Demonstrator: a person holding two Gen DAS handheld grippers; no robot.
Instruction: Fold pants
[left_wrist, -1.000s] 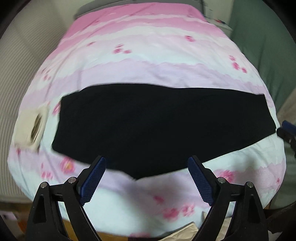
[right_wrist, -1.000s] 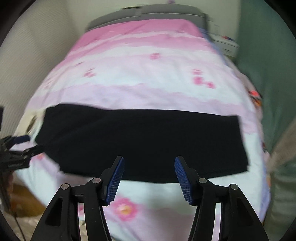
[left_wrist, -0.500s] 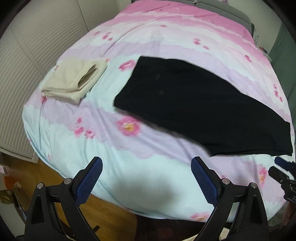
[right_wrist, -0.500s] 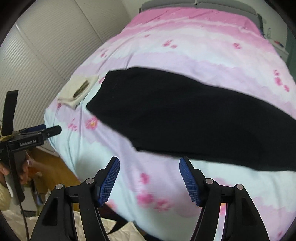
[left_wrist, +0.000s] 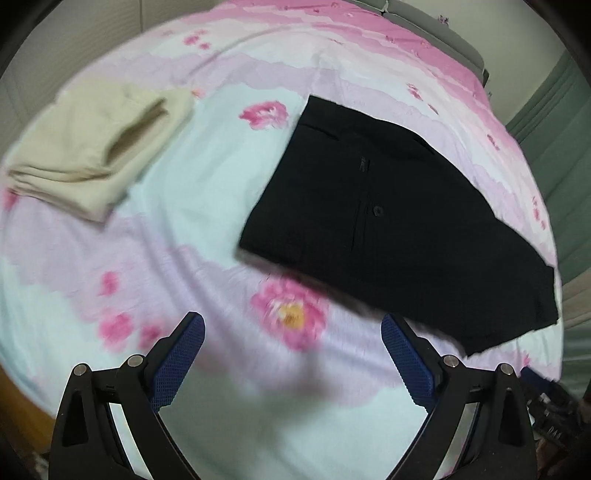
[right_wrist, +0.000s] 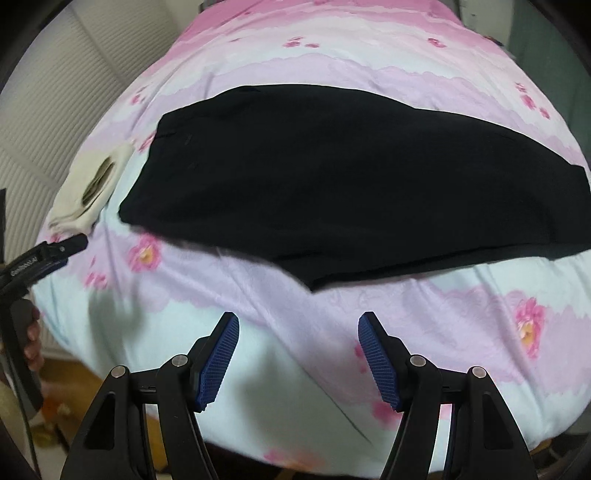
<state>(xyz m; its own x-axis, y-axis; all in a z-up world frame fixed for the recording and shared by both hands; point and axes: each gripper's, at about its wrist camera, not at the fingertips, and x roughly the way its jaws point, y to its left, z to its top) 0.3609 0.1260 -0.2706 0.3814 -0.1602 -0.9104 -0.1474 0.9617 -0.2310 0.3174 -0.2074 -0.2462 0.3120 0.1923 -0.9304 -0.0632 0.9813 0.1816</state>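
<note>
left wrist view: left gripper (left_wrist: 291, 354) jaws apart, empty | right gripper (right_wrist: 298, 354) jaws apart, empty | black pants (left_wrist: 388, 221) flat on bedspread (left_wrist: 207, 206), beige garment (left_wrist: 88, 144) well apart

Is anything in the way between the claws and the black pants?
Nothing visible. Only bare flowery bedspread lies between each open claw and the black pants. The folded beige garment sits off to the side.

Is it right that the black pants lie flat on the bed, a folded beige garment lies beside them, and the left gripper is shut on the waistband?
Not quite. The left gripper is open and holds nothing, as the left wrist view shows; its fingers hang over the bed, short of the black pants. The pants do lie flat, with the folded beige garment beside them.
</note>
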